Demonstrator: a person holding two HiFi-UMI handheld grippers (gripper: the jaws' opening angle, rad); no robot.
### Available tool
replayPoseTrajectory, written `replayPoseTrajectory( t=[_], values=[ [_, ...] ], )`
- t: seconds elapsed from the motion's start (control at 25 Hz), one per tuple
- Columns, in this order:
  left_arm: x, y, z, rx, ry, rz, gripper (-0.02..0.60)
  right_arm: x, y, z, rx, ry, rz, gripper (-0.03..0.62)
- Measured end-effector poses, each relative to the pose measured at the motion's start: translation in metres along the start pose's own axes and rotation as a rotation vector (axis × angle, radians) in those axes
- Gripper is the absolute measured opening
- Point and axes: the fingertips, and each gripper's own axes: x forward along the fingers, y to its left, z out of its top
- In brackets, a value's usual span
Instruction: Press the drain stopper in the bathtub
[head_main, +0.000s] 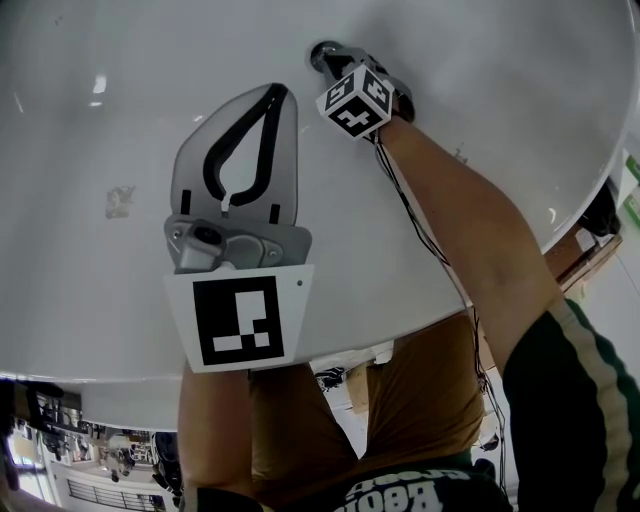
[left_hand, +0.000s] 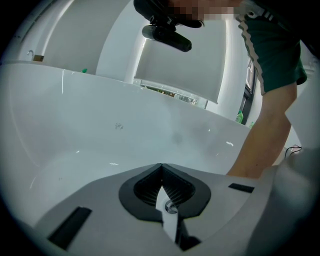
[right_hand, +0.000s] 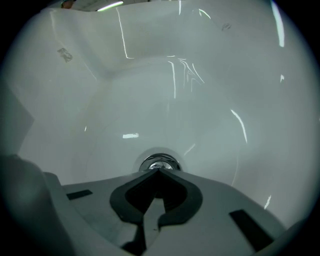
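1. Drain stopper (right_hand: 159, 163): round, chrome, glossy, set in a shallow dished ring at the lowest spot of the bathtub (right_hand: 200, 100) floor. In head view at top centre (head_main: 322, 52), mostly hidden behind the tool.
2. Right gripper (right_hand: 158, 170): jaws closed tip to tip, nothing between them, pointing steeply down, tips right at the near edge of the drain stopper. Contact or not: cannot tell.
3. Marker cube (head_main: 357, 100) on that gripper; thin cable (head_main: 432, 250) running back along the bare forearm.
4. Left gripper (head_main: 278, 92): jaws likewise closed and empty, held over bare tub floor, well apart from the drain, to its left in head view.
5. Tub surface: white, glossy, streaked with light reflections; small grey scuff (head_main: 119, 201) left of the left gripper.
6. Beyond the rim: pale wall panels (left_hand: 170, 65), brown trousers (head_main: 420, 390), dark green sleeve (head_main: 580, 400) with a pale stripe.
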Motion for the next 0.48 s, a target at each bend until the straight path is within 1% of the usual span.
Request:
replayPoseTrajectory(
  t=[0.12,0.2,0.36,0.48],
  values=[
    [0.0008,0.0019,-0.0007,0.004,0.003,0.007,0.006,0.0009,0.0003,0.0009,-0.008,0.006,0.001,0.015],
    [0.0011,0.0013,-0.0017,0.021,0.006,0.010,0.006,0.0023,0.0011,0.0017,-0.012,0.023,0.008,0.015],
    [0.0032,-0.0028,-0.0014,0.034,0.004,0.000,0.006,0.0041,0.0011,-0.0008,0.016,0.067,0.024,0.015],
    [0.0048,-0.0034,-0.0031,0.048,0.006,-0.004,0.006,0.0080,0.0005,0.0007,-0.026,0.098,0.024,0.015]
  ],
)
